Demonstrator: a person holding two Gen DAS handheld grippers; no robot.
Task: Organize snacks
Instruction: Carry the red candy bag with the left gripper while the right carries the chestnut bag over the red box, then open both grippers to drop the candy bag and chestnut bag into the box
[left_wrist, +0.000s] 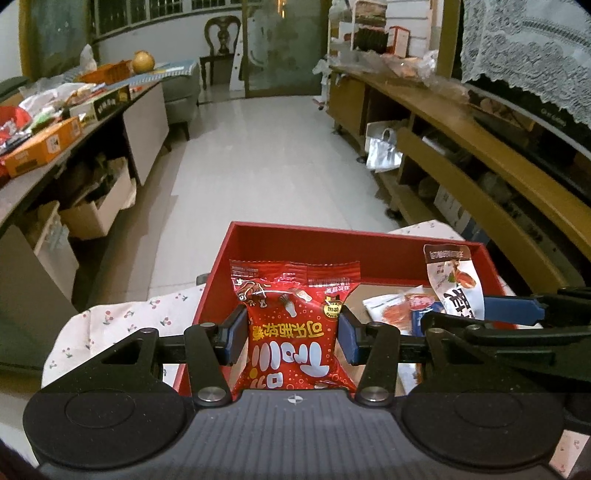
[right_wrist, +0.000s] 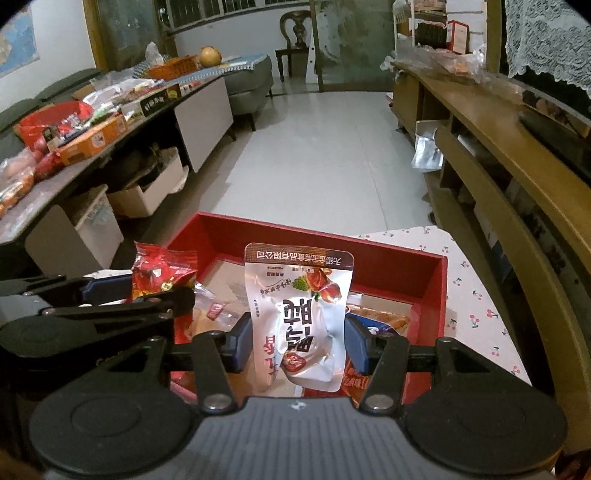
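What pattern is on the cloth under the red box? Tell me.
Small red cherries on a white cloth, clearest in the right wrist view, beside the open red box.

Each handheld gripper, the left black two-finger gripper (left_wrist: 291, 332) and the right black two-finger gripper (right_wrist: 299, 339), had a ribbed grey body with a small cross mark, two round black discs, black link arms with silver rivets, and blue-padded fingers (left_wrist: 347, 339).
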